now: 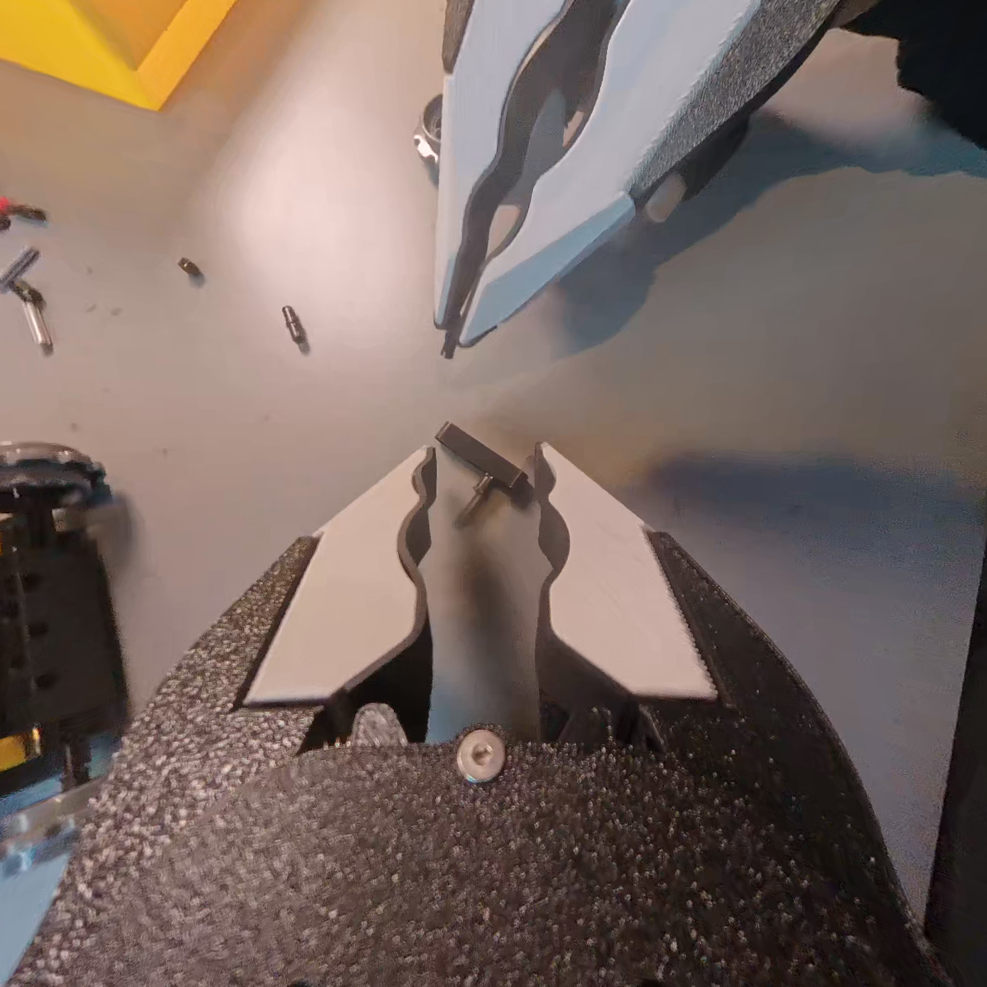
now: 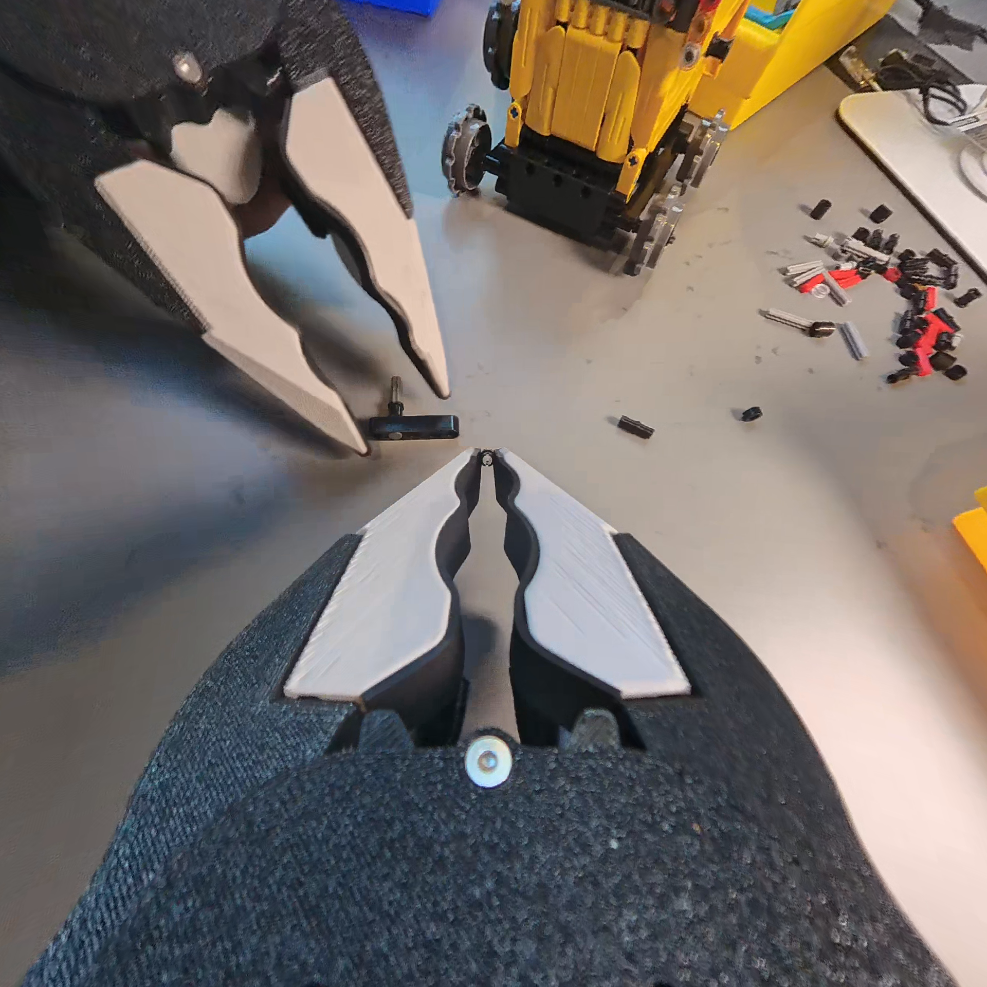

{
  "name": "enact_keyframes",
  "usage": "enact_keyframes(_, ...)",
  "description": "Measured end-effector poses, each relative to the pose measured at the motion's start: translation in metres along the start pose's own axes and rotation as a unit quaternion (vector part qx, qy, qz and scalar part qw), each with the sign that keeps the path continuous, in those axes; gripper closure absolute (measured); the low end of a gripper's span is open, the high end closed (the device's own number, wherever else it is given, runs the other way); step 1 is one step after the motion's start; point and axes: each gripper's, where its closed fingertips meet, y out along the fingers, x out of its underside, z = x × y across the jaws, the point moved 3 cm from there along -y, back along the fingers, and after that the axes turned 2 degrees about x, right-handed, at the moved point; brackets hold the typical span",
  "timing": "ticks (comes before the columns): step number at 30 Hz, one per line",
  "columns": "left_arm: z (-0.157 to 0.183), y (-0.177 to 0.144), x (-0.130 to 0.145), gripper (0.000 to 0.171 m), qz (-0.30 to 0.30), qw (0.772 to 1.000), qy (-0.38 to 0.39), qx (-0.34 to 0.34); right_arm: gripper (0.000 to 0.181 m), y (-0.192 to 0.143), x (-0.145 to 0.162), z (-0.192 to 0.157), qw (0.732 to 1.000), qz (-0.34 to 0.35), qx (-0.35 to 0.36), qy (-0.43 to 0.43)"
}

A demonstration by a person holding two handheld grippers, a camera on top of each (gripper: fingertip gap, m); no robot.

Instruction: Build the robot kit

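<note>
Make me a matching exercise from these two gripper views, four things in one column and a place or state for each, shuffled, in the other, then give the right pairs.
Things:
1. left gripper
2. right gripper
3. black beam with a pin
4. yellow and black brick-built vehicle

Places or states:
A. lies flat on the grey table, between two open fingertips
B. stands at the far side of the table, next to a yellow bin
C. jaws spread wide, tips down by the table
D. jaws closed on a small black pin

Pairs: 1-C, 2-D, 3-A, 4-B
</note>
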Motion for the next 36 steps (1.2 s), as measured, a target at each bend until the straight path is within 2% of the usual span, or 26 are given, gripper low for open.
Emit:
enact_keyframes(2,0.008,0.001,0.000,0.137,0.001,1.000,-0.025,-0.017,0.177,-0.004,0.000,0.003,1.000,0.005,0.010,0.009)
enact_keyframes(7,0.001,0.006,0.004,0.133,-0.015,0.995,-0.062,-0.081,0.177,-0.014,-0.007,0.004,0.999,0.022,0.022,0.017)
enact_keyframes(12,0.005,0.005,0.006,0.149,-0.010,0.996,-0.059,-0.059,0.177,-0.021,-0.011,0.002,0.999,0.035,0.025,0.015)
enact_keyframes(13,0.004,0.005,0.007,0.156,-0.011,0.997,-0.053,-0.048,0.177,-0.022,-0.011,0.000,0.999,0.037,0.022,0.016)
enact_keyframes(15,0.000,0.001,0.008,0.159,-0.012,0.998,-0.055,-0.010,0.177,-0.022,-0.013,-0.004,0.999,0.045,0.014,0.008)
enact_keyframes(17,-0.004,-0.004,0.006,0.164,0.014,0.992,-0.101,0.077,0.177,-0.024,-0.017,-0.010,0.998,0.060,0.002,-0.009)
enact_keyframes(20,-0.004,-0.018,-0.009,0.164,0.063,0.948,-0.198,0.242,0.177,-0.028,-0.024,-0.019,0.995,0.088,-0.012,-0.036)
enact_keyframes(24,-0.004,-0.016,-0.016,0.164,0.037,0.903,-0.253,0.345,0.177,-0.028,-0.027,-0.031,0.993,0.097,-0.037,-0.056)
enact_keyframes(26,-0.001,-0.010,-0.017,0.164,0.024,0.891,-0.265,0.368,0.177,-0.024,-0.023,-0.032,0.994,0.078,-0.034,-0.067)
enact_keyframes(30,0.000,0.001,-0.016,0.165,0.022,0.888,-0.270,0.372,0.177,-0.015,-0.012,-0.029,0.997,0.027,-0.011,-0.075)
enact_keyframes(33,-0.004,0.005,-0.014,0.165,0.033,0.896,-0.264,0.356,0.177,-0.011,-0.006,-0.027,0.996,0.003,0.015,-0.083)
enact_keyframes(36,-0.007,0.005,-0.014,0.165,0.040,0.913,-0.243,0.325,0.177,-0.014,-0.006,-0.028,0.996,-0.005,0.033,-0.084)
